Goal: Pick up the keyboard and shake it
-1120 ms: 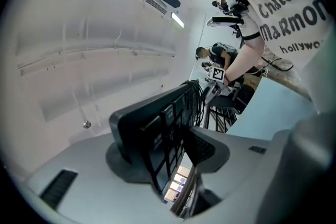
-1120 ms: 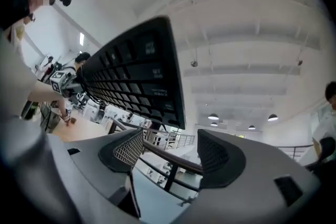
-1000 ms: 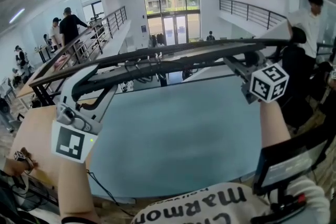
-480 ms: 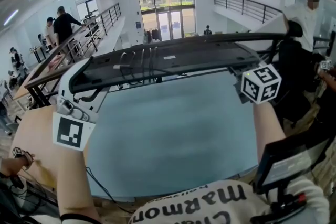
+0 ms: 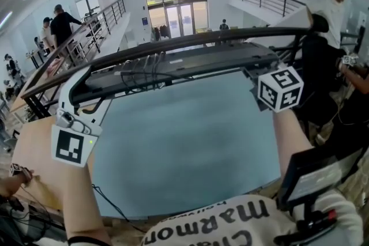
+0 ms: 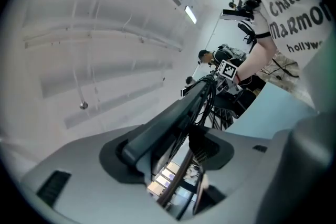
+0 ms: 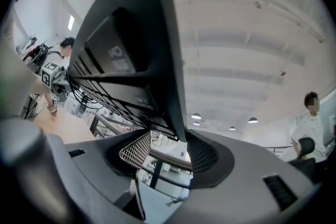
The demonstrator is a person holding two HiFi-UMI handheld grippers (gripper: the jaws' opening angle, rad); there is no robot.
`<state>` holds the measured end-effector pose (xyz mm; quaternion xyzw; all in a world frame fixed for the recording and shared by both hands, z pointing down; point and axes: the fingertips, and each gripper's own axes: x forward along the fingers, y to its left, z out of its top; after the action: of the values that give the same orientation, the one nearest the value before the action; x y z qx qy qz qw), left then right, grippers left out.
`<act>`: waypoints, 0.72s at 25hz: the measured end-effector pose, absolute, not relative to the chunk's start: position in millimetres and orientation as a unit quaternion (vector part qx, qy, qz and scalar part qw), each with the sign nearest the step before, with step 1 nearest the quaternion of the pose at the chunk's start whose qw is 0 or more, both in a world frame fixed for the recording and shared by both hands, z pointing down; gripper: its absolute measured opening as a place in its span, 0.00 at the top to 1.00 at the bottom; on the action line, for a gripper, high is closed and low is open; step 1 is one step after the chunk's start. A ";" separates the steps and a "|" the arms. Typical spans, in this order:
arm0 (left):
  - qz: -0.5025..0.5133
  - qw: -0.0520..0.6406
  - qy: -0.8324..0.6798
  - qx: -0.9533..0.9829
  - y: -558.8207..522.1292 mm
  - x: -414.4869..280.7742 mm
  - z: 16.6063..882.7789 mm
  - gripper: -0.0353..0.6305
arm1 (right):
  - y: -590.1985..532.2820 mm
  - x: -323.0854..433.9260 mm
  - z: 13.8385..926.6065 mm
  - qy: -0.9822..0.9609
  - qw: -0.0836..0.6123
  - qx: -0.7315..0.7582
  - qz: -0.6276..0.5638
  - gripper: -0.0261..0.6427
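Observation:
A long black keyboard (image 5: 190,60) hangs in the air above the blue-grey table (image 5: 184,147), its underside facing me, with a bundled cable (image 5: 141,66) lying on it. My left gripper (image 5: 86,80) is shut on its left end and my right gripper (image 5: 253,69) on its right end. In the left gripper view the keyboard's end (image 6: 168,123) sits between the jaws; they have just opened a little further around it. In the right gripper view the keyboard (image 7: 131,60) runs away from the meshed pads (image 7: 131,152). These jaws have just been closing on it.
A dark screen (image 5: 323,176) stands at the table's near right corner. A wooden desk (image 5: 29,147) lies to the left with cables over its edge. A railing (image 5: 86,43) and several people stand further off; one person in white (image 5: 328,6) is at the far right.
The keyboard has tipped so more of its underside faces me. Both grippers sank a little with it, the left one also shifting sideways and rolling.

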<state>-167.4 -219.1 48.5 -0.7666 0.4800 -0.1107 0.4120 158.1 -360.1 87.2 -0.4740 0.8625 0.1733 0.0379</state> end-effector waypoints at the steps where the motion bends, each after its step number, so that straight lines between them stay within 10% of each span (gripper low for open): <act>1: -0.114 0.408 0.483 -0.766 -221.5 -170.8 50.8 0.57 | -360.5 157.2 88.0 0.863 0.041 -0.473 0.171 0.61; 18: -0.172 0.316 0.463 -0.810 -255.2 -161.0 134.6 0.55 | -390.6 157.7 217.9 0.885 -0.038 -0.464 0.030 0.61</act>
<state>-161.0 -255.2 134.6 -0.8097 0.4634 -0.1722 0.3163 157.7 -390.6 217.9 -0.4636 0.8847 0.0301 -0.0384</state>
